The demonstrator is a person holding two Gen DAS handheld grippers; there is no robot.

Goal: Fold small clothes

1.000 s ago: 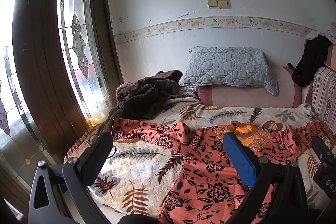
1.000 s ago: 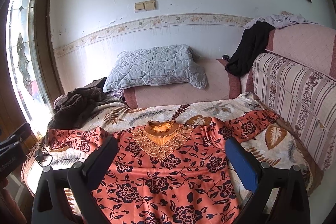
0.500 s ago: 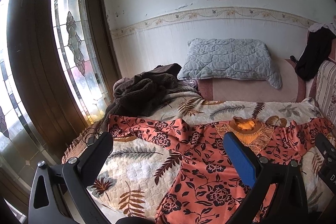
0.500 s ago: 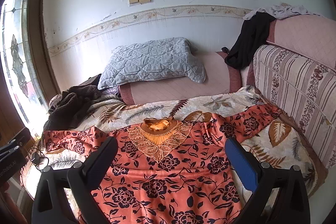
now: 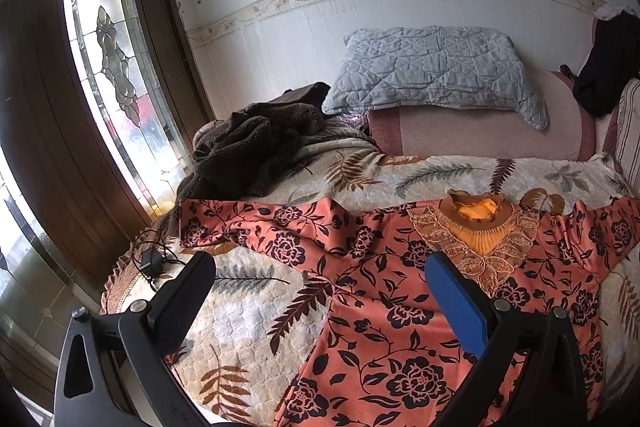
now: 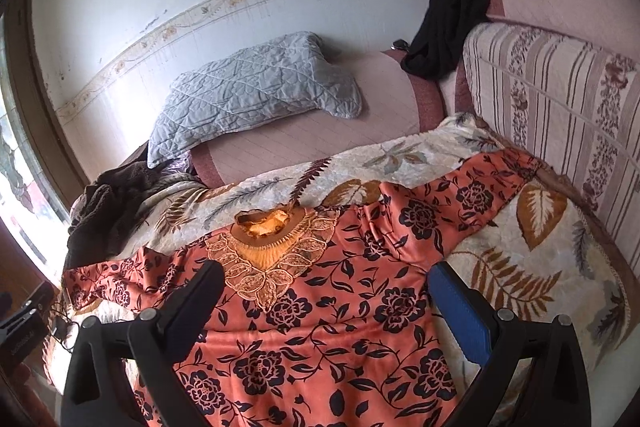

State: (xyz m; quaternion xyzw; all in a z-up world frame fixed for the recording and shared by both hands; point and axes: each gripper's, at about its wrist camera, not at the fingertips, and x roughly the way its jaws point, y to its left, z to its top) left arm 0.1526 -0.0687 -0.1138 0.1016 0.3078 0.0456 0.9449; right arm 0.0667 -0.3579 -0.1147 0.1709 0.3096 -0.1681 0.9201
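Observation:
An orange blouse with black flowers [image 5: 384, 287] lies spread flat, face up, on the leaf-patterned bed cover, sleeves out to both sides, with a gold lace neckline [image 5: 476, 223]. It also shows in the right wrist view [image 6: 328, 315]. My left gripper [image 5: 320, 291] is open and empty, above the blouse's left side near its left sleeve [image 5: 256, 223]. My right gripper [image 6: 324, 303] is open and empty, above the chest of the blouse, with the right sleeve [image 6: 468, 195] ahead to the right.
A dark brown fleece pile [image 5: 252, 147] lies at the bed's far left. A grey quilted pillow [image 5: 436, 67] rests on a pink bolster [image 5: 492, 135]. A charger and cable [image 5: 152, 263] sit at the left edge. A striped sofa back [image 6: 560, 115] borders the right.
Both grippers have moved forward and tilted down toward the blouse, which now looks closer. The right view has rolled slightly. The jaws stay open.

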